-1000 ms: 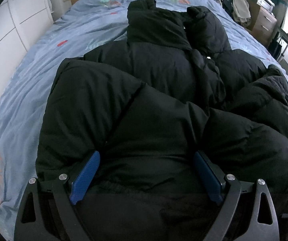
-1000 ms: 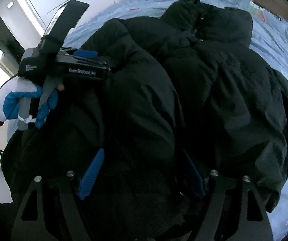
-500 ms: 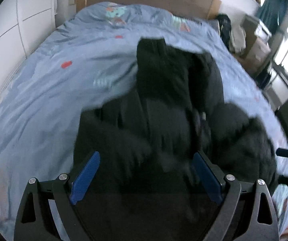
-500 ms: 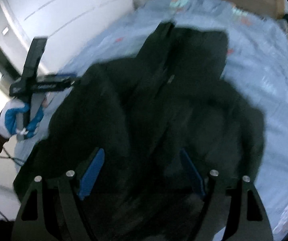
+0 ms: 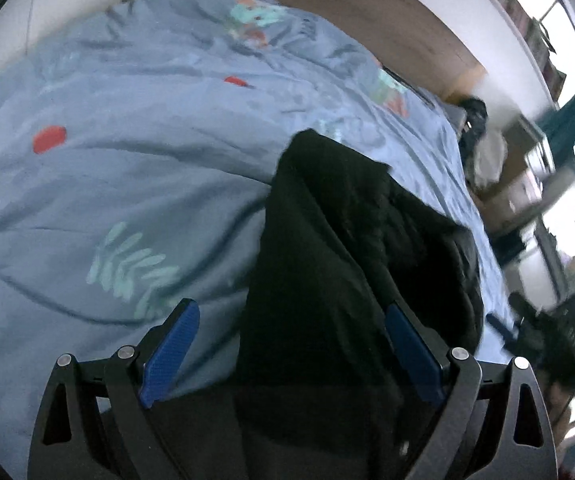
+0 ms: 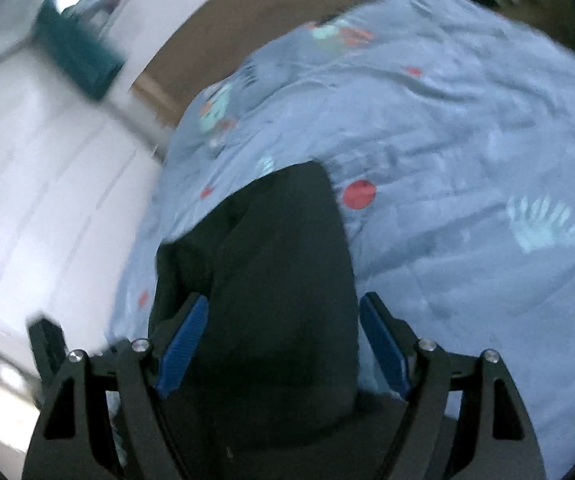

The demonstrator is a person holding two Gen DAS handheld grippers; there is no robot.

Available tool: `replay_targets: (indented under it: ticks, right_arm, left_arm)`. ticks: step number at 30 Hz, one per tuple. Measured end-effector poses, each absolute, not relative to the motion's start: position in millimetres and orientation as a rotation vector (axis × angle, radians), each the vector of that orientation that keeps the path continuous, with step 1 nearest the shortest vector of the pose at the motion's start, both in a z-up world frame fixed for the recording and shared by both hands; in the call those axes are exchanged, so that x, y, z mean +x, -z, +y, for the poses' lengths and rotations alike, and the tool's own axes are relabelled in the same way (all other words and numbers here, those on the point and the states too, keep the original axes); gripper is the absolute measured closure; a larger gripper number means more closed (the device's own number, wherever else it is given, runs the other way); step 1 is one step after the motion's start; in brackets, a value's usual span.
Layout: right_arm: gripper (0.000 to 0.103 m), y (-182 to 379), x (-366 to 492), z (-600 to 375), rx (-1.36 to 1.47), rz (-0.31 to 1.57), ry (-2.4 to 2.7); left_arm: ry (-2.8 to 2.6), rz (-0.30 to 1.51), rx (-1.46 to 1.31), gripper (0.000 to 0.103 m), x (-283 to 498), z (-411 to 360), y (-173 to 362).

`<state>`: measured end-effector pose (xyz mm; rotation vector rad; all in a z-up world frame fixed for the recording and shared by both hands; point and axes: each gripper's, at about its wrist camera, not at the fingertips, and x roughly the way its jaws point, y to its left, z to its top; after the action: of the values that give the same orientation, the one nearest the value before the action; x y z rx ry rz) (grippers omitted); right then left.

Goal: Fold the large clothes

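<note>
Both grippers, left and right, clench the puffy black padded jacket mid-frame over the blue patterned bedspread.

Left tool seen pitched downward, blue pads spread wide; black coat bunched between them, contact with left pad not visible, grip cannot be told. Right tool likewise angled down, pads set wide, dark fabric filling most of gap; clamping not confirmed. Both views blurred. Right tool glimpsed at far right edge of left view.
</note>
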<state>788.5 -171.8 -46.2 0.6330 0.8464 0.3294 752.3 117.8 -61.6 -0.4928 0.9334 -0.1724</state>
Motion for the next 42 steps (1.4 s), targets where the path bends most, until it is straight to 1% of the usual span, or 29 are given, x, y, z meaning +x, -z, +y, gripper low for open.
replay_targets:
  ticks: [2, 8, 12, 13, 14, 15, 16, 17, 18, 19, 22, 27, 33, 37, 42]
  right_arm:
    - [0.025, 57, 803, -170, 0.653, 0.854, -0.336]
    - [0.025, 73, 831, -149, 0.582, 0.872, -0.312]
    - [0.025, 78, 843, -133, 0.511, 0.89, -0.241]
    - [0.026, 78, 844, -130, 0.49, 0.892, -0.222]
    - [0.028, 77, 846, -126, 0.459, 0.899, -0.206]
    - [0.044, 75, 848, -123, 0.431, 0.905, -0.2]
    - [0.061, 73, 849, -118, 0.401, 0.915, -0.212]
    - [0.067, 71, 849, -116, 0.388, 0.919, -0.217]
    - [0.08, 66, 848, -113, 0.365, 0.916, -0.217]
    - [0.084, 61, 846, -111, 0.346, 0.913, -0.22]
    - [0.088, 44, 837, -107, 0.3, 0.899, -0.241]
    - [0.088, 4, 796, -109, 0.225, 0.817, -0.317]
    - [0.088, -28, 732, -130, 0.269, 0.72, -0.388]
    - [0.088, -36, 688, -139, 0.307, 0.675, -0.421]
    - [0.088, -31, 636, -149, 0.317, 0.642, -0.427]
  left_arm:
    - [0.14, 0.933, -0.502, 0.01, 765, 117, 71]
    - [0.128, 0.961, -0.548, 0.01, 790, 110, 87]
    - [0.091, 0.969, -0.5, 0.01, 797, 99, 88]
    - [0.079, 0.972, -0.49, 0.012, 796, 96, 88]
    - [0.075, 0.974, -0.477, 0.017, 796, 93, 88]
    - [0.093, 0.976, -0.476, 0.04, 797, 91, 88]
    - [0.123, 0.991, -0.474, 0.067, 798, 89, 88]
    - [0.131, 1.002, -0.465, 0.076, 800, 86, 87]
    - [0.135, 1.003, -0.448, 0.084, 798, 84, 84]
    - [0.144, 0.995, -0.435, 0.088, 796, 82, 80]
    - [0.177, 0.973, -0.425, 0.09, 787, 81, 66]
    - [0.237, 0.917, -0.443, 0.09, 756, 86, 36]
    - [0.293, 0.871, -0.491, 0.09, 703, 94, 12]
    - [0.322, 0.849, -0.552, 0.09, 660, 106, 11]
    - [0.273, 0.904, -0.571, 0.09, 620, 116, 37]
